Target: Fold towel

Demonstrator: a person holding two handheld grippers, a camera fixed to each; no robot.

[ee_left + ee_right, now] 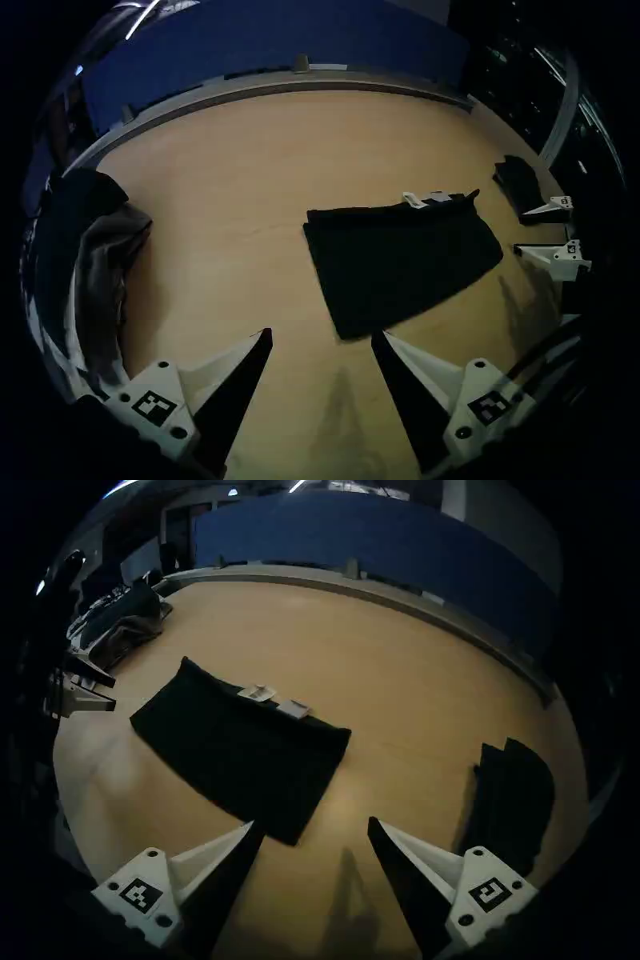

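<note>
Wooden table [416,680] holds one flat black towel [240,752] with two white tags [256,693].

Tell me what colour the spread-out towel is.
The towel is black, clearest in the right gripper view.

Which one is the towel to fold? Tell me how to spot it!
Look at the big wooden table. In its middle lies a black towel, spread flat. Unlike the crumpled heap and the folded stack at the sides, it has white tags on its edge.
</note>
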